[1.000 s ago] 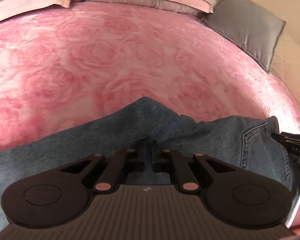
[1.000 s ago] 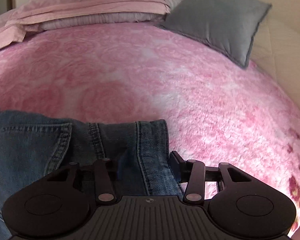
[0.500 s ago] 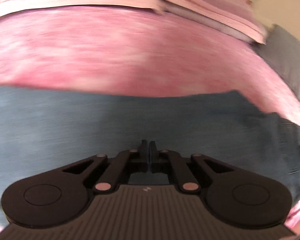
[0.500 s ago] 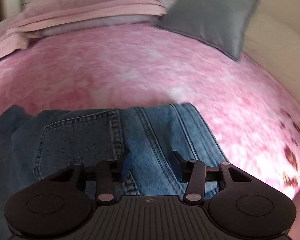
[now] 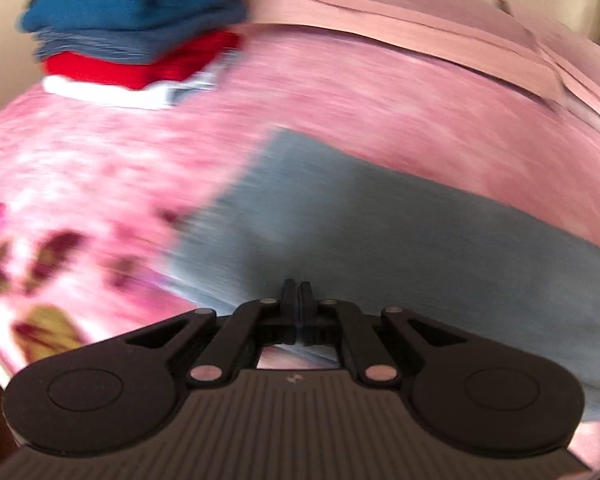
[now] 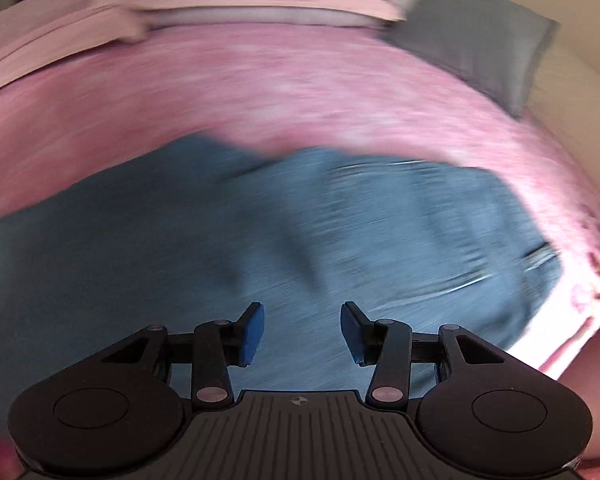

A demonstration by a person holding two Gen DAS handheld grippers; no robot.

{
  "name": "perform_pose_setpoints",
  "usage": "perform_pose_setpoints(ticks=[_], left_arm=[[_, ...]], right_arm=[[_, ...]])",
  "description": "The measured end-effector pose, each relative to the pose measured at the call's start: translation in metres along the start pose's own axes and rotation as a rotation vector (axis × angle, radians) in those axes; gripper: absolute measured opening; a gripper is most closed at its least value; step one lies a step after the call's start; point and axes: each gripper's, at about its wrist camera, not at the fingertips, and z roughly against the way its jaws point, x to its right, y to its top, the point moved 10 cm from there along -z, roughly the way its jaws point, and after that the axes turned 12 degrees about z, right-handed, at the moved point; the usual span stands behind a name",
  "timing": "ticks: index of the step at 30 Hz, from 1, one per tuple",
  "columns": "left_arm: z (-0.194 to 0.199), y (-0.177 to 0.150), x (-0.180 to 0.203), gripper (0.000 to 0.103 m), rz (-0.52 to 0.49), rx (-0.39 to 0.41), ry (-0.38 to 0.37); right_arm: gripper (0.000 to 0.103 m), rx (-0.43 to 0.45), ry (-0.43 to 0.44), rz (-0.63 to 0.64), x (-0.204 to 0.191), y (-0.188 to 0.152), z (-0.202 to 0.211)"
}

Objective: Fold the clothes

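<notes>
Blue jeans [image 5: 380, 232] lie spread flat on the pink bedspread [image 5: 340, 92], and both views are blurred by motion. My left gripper [image 5: 299, 286] is shut, its fingers pressed together with nothing visible between them, above the near edge of a trouser leg close to its left end. In the right wrist view the jeans [image 6: 260, 220] fill the middle, with the seamed waist part to the right. My right gripper [image 6: 302, 320] hangs open over the denim, blue pads apart, with no cloth between them.
A stack of folded clothes [image 5: 132, 28], blue over red over white, sits at the far left of the bed. Pink pillows [image 5: 400, 28] line the head of the bed. A grey cushion [image 6: 472, 36] lies at the far right, near the bed's edge.
My left gripper has swept left along the jeans from the middle to the leg's end, bringing the clothes stack into view. My right gripper, still open, has moved left from the waistband over the jeans.
</notes>
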Motion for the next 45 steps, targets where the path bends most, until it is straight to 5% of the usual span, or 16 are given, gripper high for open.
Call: perform_pose_setpoints(ticks=[6, 8, 16, 20, 27, 36, 40, 45], left_arm=[[0.004, 0.005, -0.02, 0.005, -0.05, -0.024, -0.016], [0.007, -0.002, -0.028, 0.005, -0.047, -0.034, -0.018], [0.066, -0.016, -0.01, 0.007, -0.035, -0.236, 0.002], [0.106, -0.016, 0.013, 0.018, -0.062, -0.296, -0.011], [0.158, 0.002, 0.047, 0.028, -0.152, -0.292, -0.008], [0.208, 0.019, 0.084, 0.032, -0.21, -0.26, -0.092], [0.221, 0.019, 0.094, 0.033, -0.229, -0.252, -0.121], [0.232, 0.02, 0.094, 0.034, -0.231, -0.244, -0.131]], right_arm=[[0.046, 0.064, 0.139, 0.005, -0.084, -0.008, 0.033], [0.046, -0.011, 0.171, 0.023, -0.099, -0.023, 0.025], [0.046, -0.152, 0.193, -0.094, -0.085, -0.032, 0.064], [0.046, -0.177, 0.206, -0.103, -0.081, -0.028, 0.1], [0.047, -0.177, 0.216, -0.122, -0.076, -0.028, 0.162], [0.047, -0.173, 0.184, -0.107, -0.069, -0.023, 0.22], [0.072, -0.166, 0.15, -0.087, -0.071, -0.018, 0.233], [0.072, -0.128, 0.11, -0.042, -0.076, -0.007, 0.246]])
